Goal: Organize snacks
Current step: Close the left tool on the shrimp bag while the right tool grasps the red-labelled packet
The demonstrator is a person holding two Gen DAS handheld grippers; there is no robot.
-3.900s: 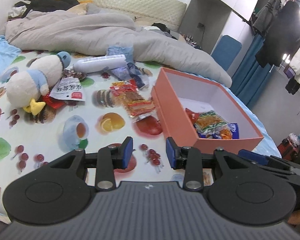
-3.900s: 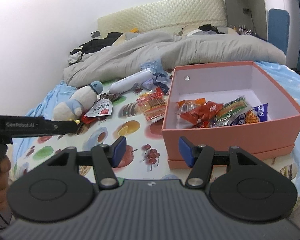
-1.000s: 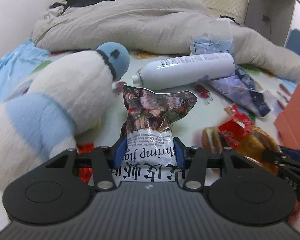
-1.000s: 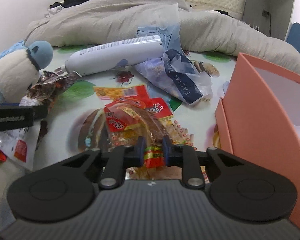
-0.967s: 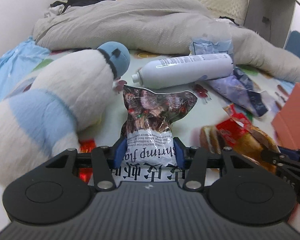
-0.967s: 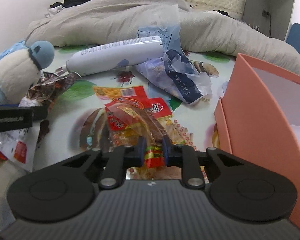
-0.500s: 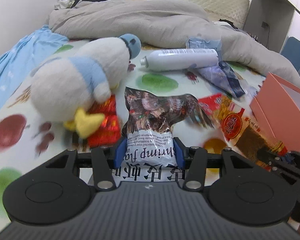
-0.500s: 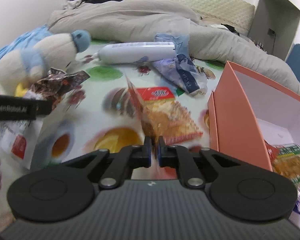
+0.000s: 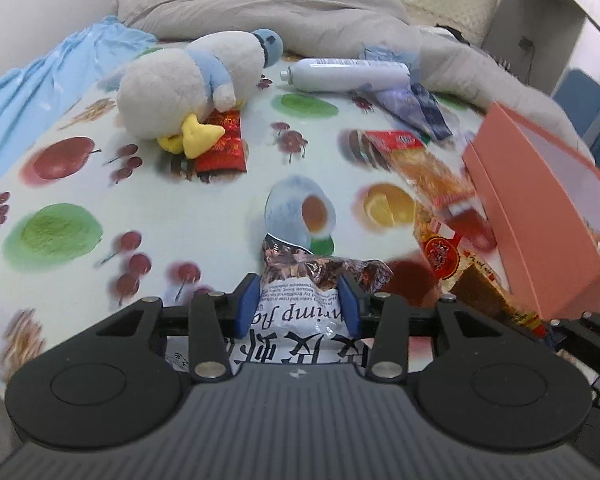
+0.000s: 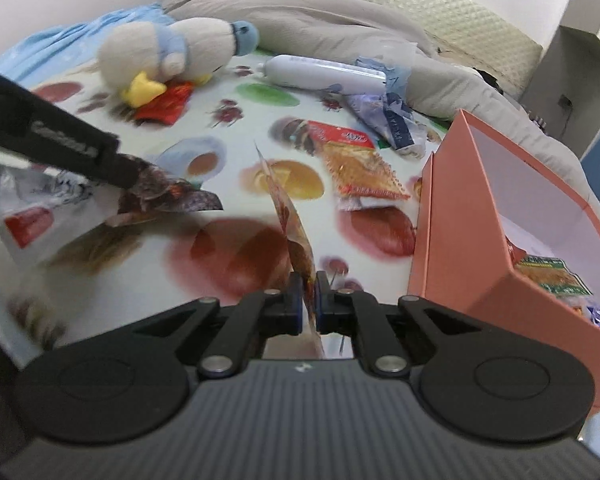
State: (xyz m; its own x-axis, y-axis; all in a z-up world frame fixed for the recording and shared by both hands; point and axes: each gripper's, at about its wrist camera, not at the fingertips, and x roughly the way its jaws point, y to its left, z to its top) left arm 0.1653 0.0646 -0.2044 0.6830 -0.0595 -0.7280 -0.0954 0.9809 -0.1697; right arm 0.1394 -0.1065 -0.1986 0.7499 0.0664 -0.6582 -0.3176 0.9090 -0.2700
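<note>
Left wrist view: a shrimp bag [image 9: 300, 280] is squeezed tighter by the closing left tool [image 9: 300, 304], a flat packet [image 10: 296, 236] is clamped in the right tool [image 10: 308, 304], near the partly filled box [image 10: 480, 216], while other snacks [image 10: 360, 168] are left on the bed [image 10: 80, 208].

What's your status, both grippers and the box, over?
Left gripper closing on shrimp snack bag. Right gripper shut on thin snack packet. Pink box open, path clear.

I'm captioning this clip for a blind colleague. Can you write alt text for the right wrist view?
The right gripper is shut on a thin snack packet seen edge-on above a fruit-print bedsheet, beside an open pink box already holding snacks. At left, the left gripper carries a shrimp snack bag; a plush duck and white bottle lie behind.
</note>
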